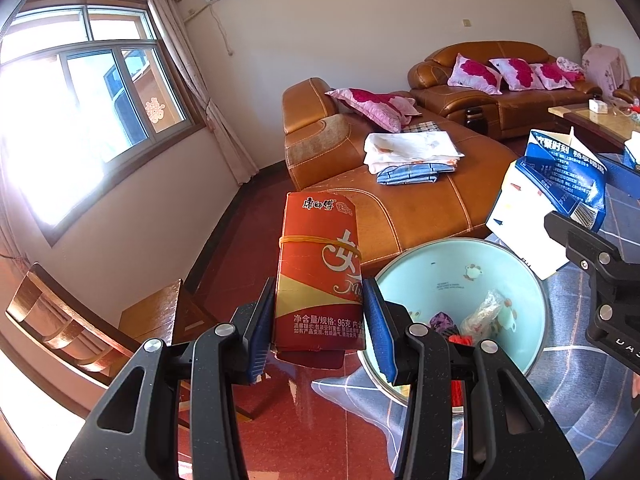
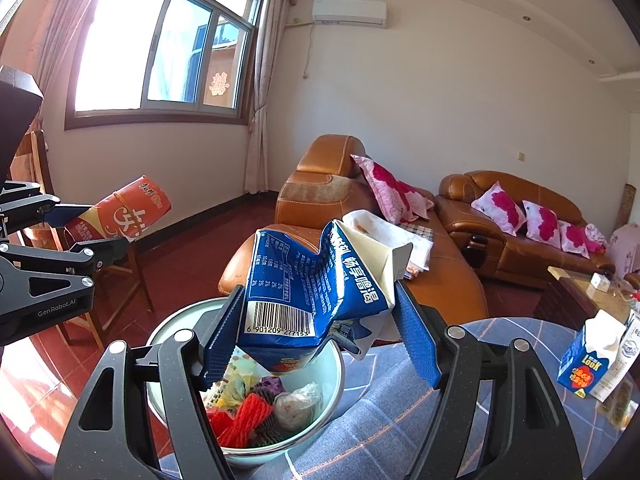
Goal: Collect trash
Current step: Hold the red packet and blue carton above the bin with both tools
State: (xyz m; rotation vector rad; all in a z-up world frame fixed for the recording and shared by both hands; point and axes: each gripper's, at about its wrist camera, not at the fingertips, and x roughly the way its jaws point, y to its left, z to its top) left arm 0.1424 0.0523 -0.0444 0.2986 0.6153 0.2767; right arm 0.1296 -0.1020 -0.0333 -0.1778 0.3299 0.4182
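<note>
My left gripper (image 1: 319, 308) is shut on a red snack box (image 1: 316, 248) with a yellow rubber band around it, held upright just left of a pale blue basin (image 1: 440, 264). The right wrist view shows that red box (image 2: 120, 216) off to the left in the left gripper (image 2: 86, 228). My right gripper (image 2: 320, 300) is shut on a crushed blue-and-white milk carton (image 2: 304, 280), directly above the basin (image 2: 328, 368). Inside the basin lie red yarn (image 2: 244, 416), a clear plastic wrapper (image 2: 296, 404) and other scraps. The left wrist view has the carton (image 1: 560, 184) at the right.
The basin stands on a blue checked cloth (image 2: 400, 420). Another blue milk carton (image 2: 588, 360) stands on that cloth at the right. A brown leather sofa (image 1: 400, 200) with folded laundry lies behind, a wooden chair (image 1: 80, 320) at the left, a coffee table (image 2: 592, 292) far right.
</note>
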